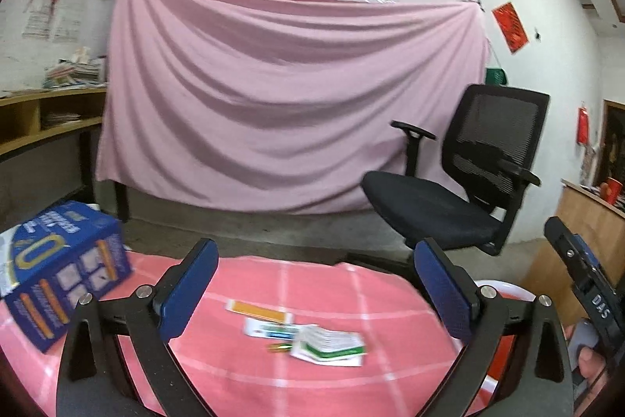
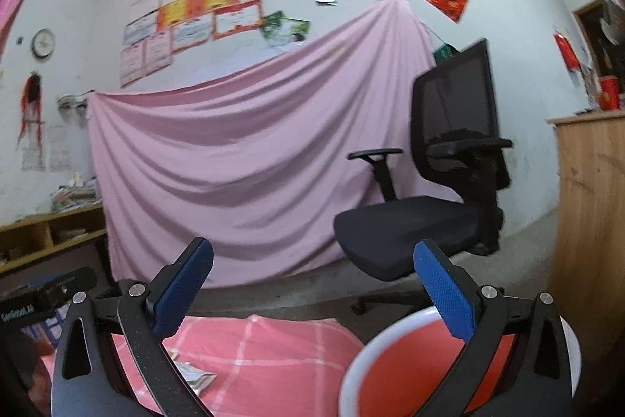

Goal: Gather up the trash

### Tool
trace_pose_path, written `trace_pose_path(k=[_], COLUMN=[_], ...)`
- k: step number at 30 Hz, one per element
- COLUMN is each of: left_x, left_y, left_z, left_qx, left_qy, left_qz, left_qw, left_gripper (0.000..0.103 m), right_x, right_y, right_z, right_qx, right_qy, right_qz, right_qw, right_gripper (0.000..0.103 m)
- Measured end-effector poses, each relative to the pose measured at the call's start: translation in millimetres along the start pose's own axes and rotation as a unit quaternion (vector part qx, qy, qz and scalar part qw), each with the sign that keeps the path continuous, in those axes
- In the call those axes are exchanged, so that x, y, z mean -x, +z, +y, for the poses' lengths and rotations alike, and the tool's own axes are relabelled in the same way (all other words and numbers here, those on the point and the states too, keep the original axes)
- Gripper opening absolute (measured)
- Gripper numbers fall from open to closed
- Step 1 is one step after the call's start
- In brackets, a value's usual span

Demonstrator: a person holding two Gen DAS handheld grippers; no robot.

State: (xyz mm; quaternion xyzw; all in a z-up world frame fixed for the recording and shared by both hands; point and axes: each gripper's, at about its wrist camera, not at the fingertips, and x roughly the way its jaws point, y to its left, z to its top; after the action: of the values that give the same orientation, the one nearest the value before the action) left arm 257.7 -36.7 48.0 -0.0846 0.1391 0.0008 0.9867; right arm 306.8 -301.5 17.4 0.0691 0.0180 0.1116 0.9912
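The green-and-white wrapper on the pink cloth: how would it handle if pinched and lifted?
The green-and-white wrapper looks thin and creased, so it is probably light and floppy and would sag from a pinch. It lies nearly flat on the pink checked cloth, so fingers might catch fabric along with it. The left gripper is open above it, holding nothing.

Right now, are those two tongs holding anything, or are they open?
Left tongs: open, holding nothing, above the paper scraps on the pink cloth.
Right tongs: open, holding nothing, beside the red bin.
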Motion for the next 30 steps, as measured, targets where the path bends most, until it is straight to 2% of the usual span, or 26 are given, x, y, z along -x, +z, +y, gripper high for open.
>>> trace_pose_path(k=[4, 11, 19, 21, 26, 30], left_x=[7.8, 14.6, 23.5, 21.4, 16.0, -1.6], left_y=[-6.8, -25.6, -39.2, -39.5, -42.4, -44.0], left_z=[20.5, 60.6, 88.1, 92.9, 103.4, 108.3], left_qx=[-0.002, 0.0, 0.0, -0.002, 0.011, 0.008], left_qy=[0.03, 0.088, 0.117, 0.125, 0.138, 0.14], left_qz=[-0.011, -0.007, -0.014, -0.011, 0.007, 0.059], left_qw=[0.9995, 0.9961, 0.993, 0.9922, 0.9904, 0.9883], left_gripper=[0.099, 0.099, 0.099, 0.099, 0.099, 0.099], right_x=[0.2, -13.5, -29.0, -36.1, -64.5, -86.4], right_y=[-3.6, -14.5, -31.2, -35.5, -55.8, -72.0], right_z=[19.5, 51.8, 77.6, 81.4, 90.8, 101.1], right_qx=[0.017, 0.05, 0.089, 0.092, 0.103, 0.123], right_qy=[0.027, 0.057, 0.094, 0.109, 0.132, 0.145], right_qz=[-0.006, 0.012, 0.052, 0.074, 0.168, 0.243], right_qw=[0.999, 0.997, 0.99, 0.987, 0.971, 0.951], right_gripper=[0.103, 0.103, 0.103, 0.103, 0.103, 0.103])
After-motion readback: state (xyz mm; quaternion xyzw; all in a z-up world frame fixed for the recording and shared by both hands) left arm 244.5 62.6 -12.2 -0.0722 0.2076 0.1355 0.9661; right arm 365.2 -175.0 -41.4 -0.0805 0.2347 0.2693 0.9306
